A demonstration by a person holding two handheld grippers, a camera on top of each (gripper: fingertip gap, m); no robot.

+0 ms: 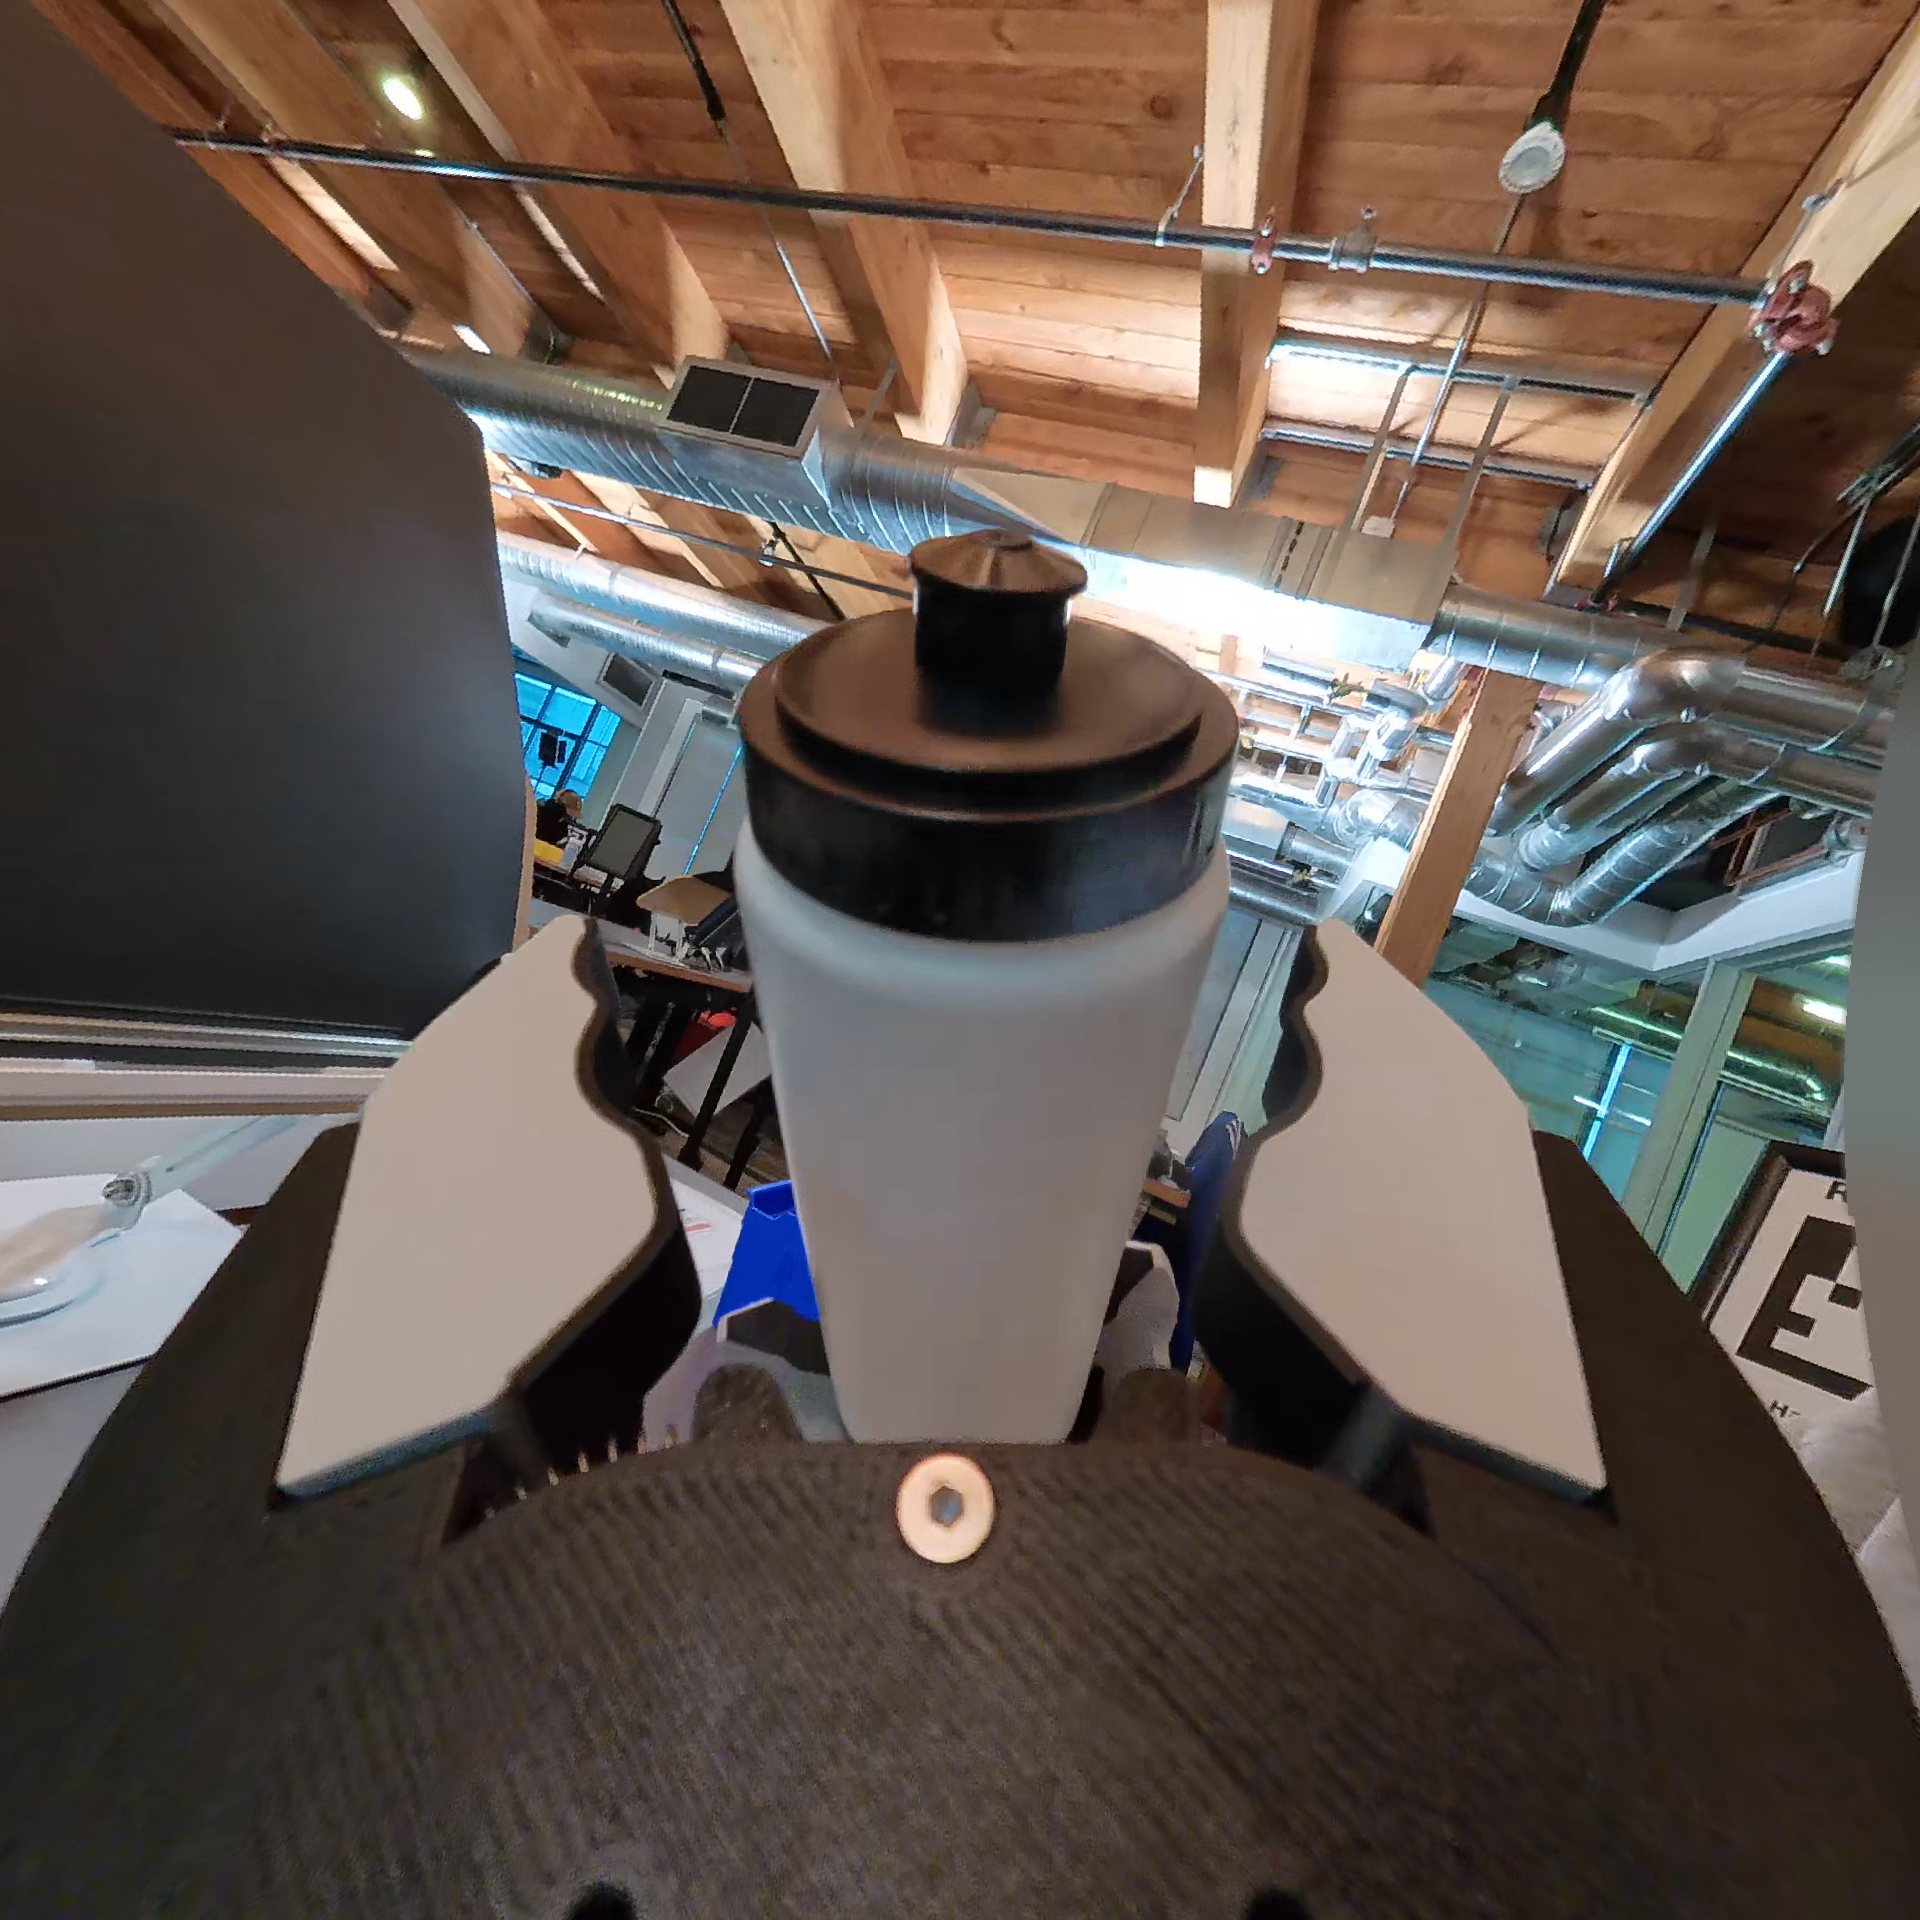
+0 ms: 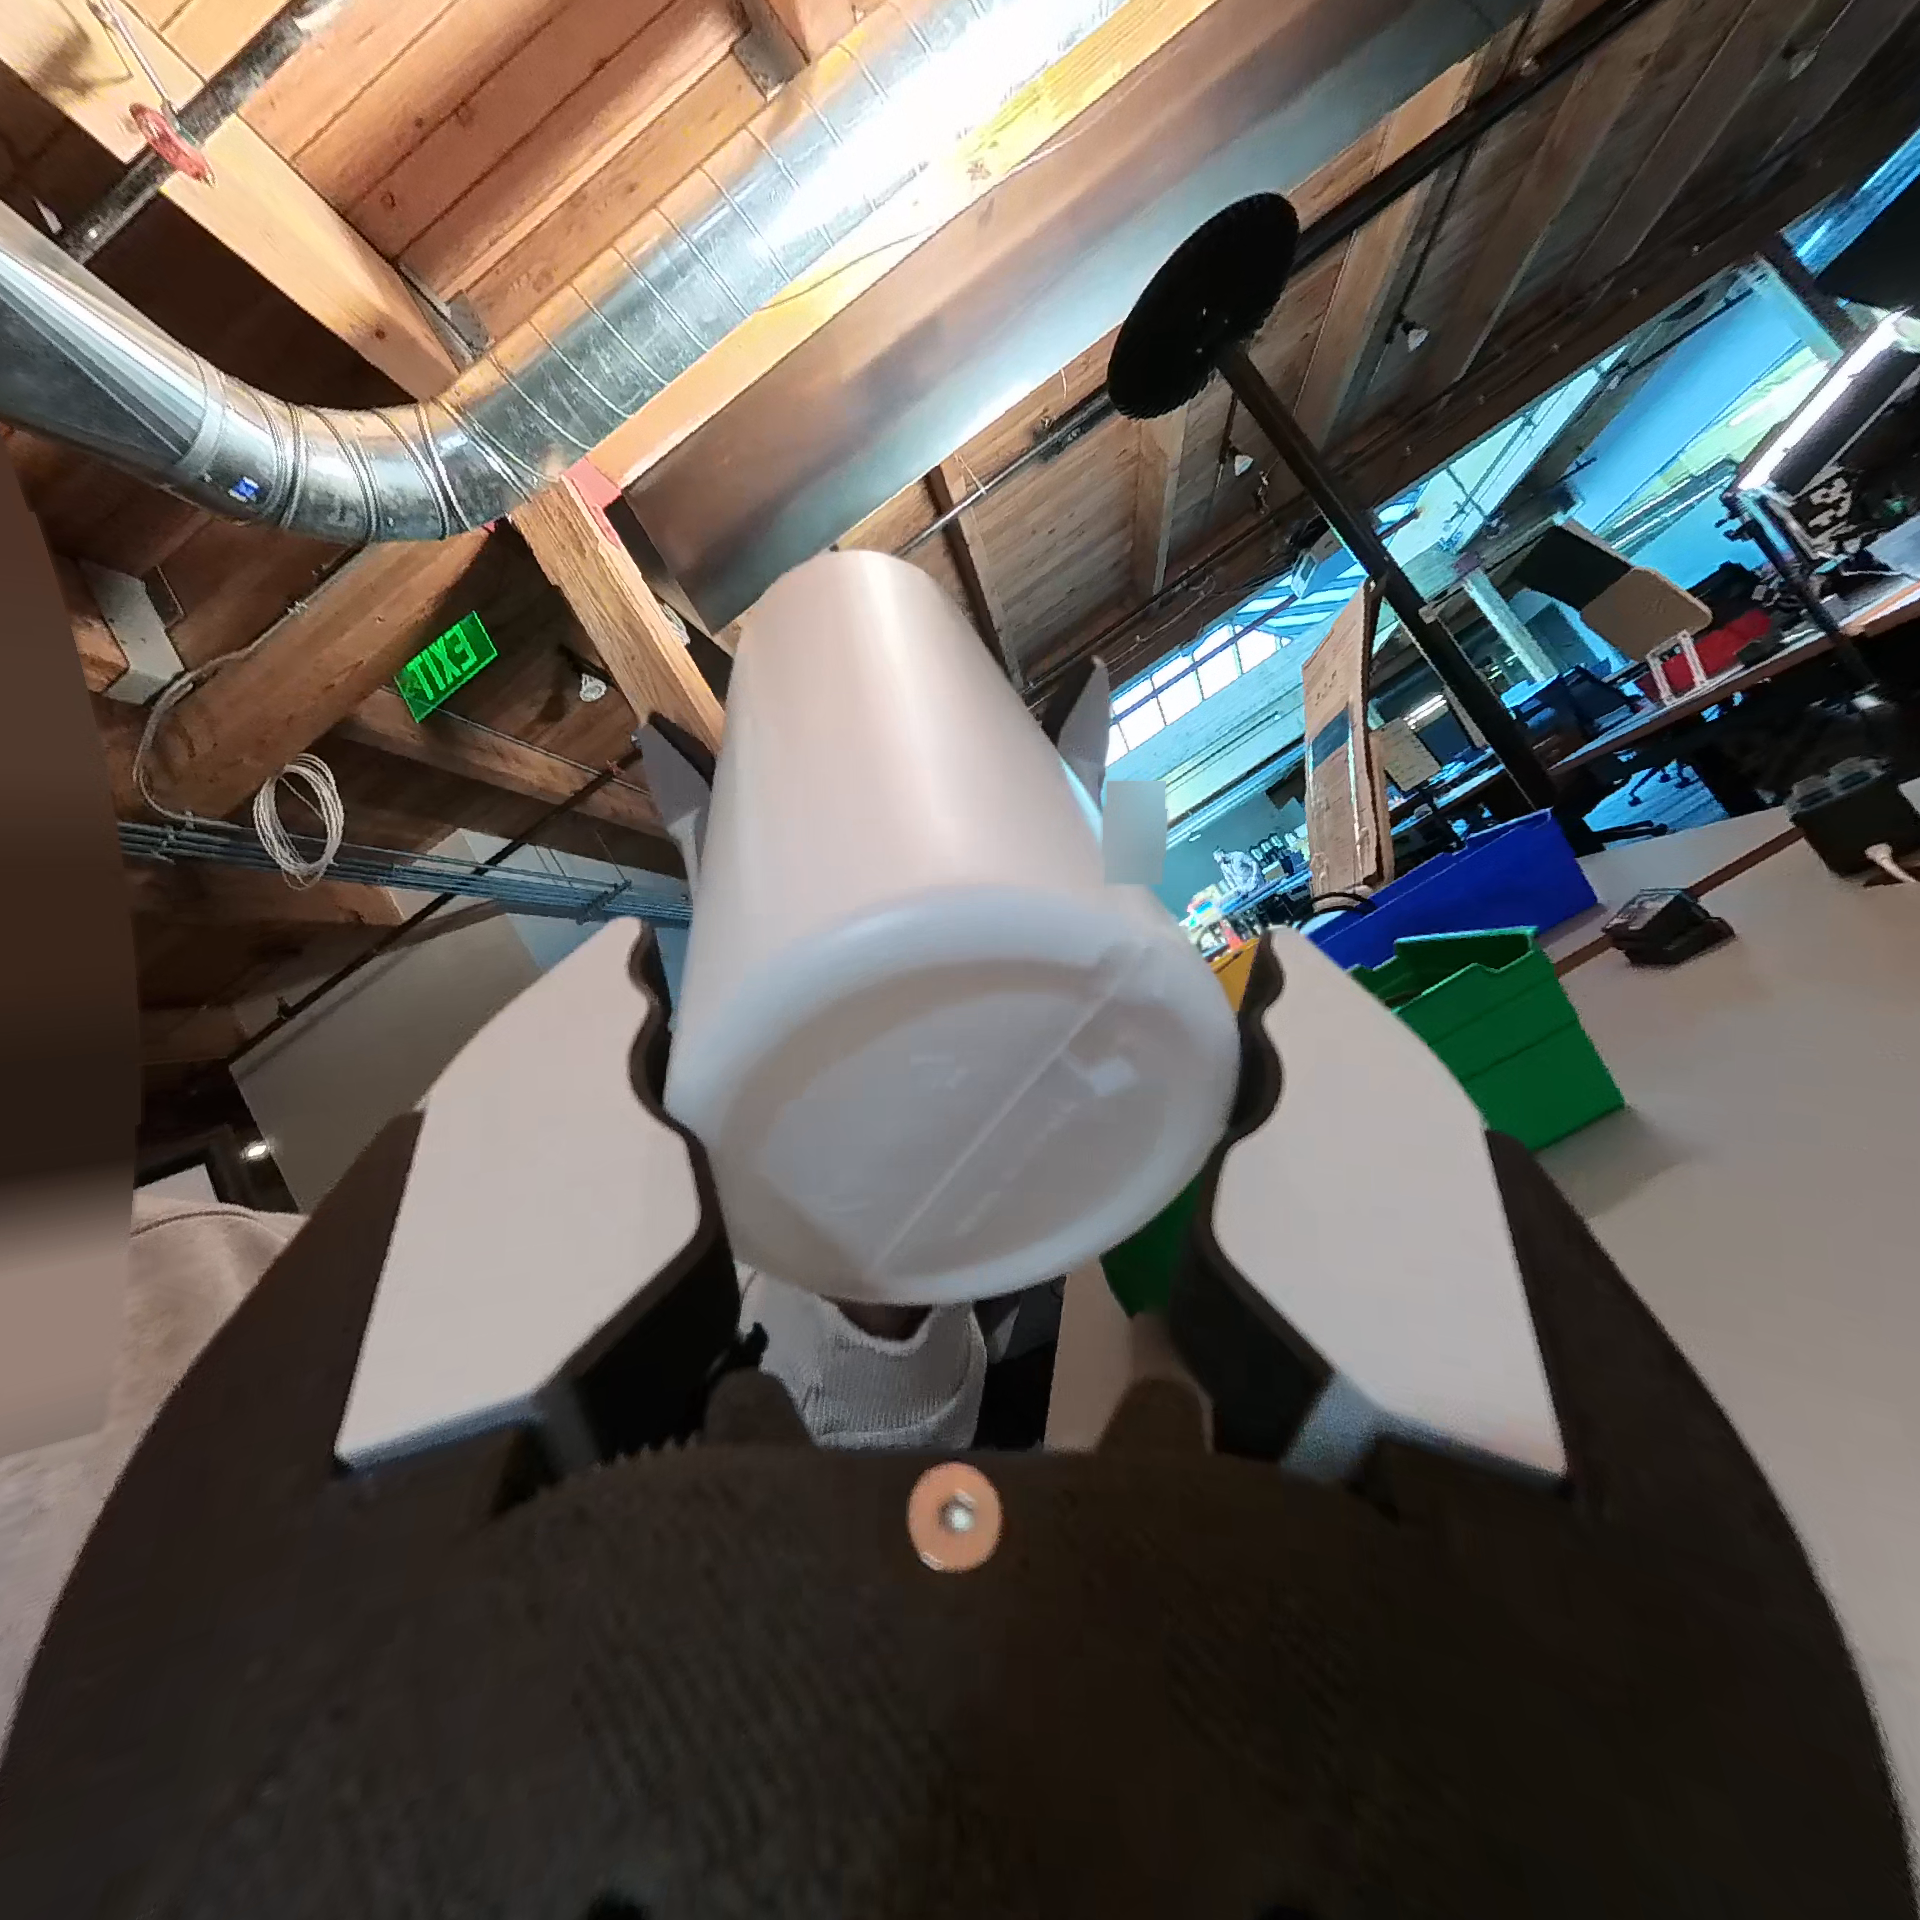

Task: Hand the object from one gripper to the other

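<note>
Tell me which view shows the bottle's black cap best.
The left wrist view: the black cap and its spout face the camera atop the white bottle. The right wrist view shows only the bottle's base and side; the cap is hidden.

Right wrist view: the pale counter [image 2: 1714, 1195] runs along the right side. A green bin [image 2: 1496, 1029] sits on it nearest, partly behind the finger; just behind that, a blue bin [image 2: 1455, 904]. Farther back lies a small dark flat device [image 2: 1668, 928], and at the far right edge stands a dark block [image 2: 1860, 826] with a white plug. Left wrist view: a white sheet [image 1: 114, 1288] lies at the lower left, a clear round dish [image 1: 42, 1262] resting on it
</note>
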